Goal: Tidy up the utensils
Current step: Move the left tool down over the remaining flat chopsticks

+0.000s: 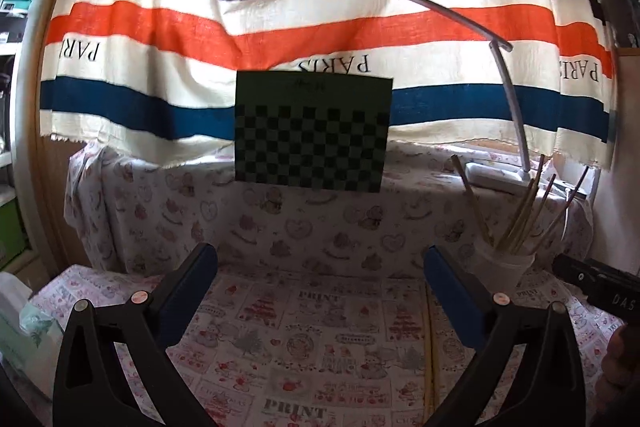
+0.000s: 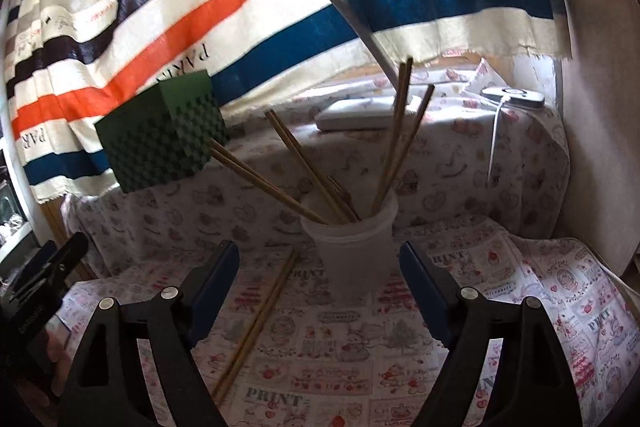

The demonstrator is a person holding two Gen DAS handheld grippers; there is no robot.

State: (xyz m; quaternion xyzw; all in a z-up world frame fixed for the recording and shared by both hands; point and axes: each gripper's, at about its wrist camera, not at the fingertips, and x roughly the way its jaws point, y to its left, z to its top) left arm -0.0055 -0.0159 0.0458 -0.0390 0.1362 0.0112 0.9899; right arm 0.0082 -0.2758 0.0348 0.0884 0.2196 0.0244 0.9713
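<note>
bamboo chopsticks (image 2: 256, 323) flat on cloth, tips toward cup (image 2: 352, 251).

Behind your desk (image 2: 540, 307), under its red-and-white printed cloth, hangs a striped curtain (image 1: 160, 23) in cream, orange, blue and dark brown, lit from behind by daylight. You see a green checkerboard card (image 1: 312, 131) hanging before it and a grey desk lamp (image 1: 508, 83) arching at right, on a raised, cloth-covered ledge (image 1: 240, 211).
</note>
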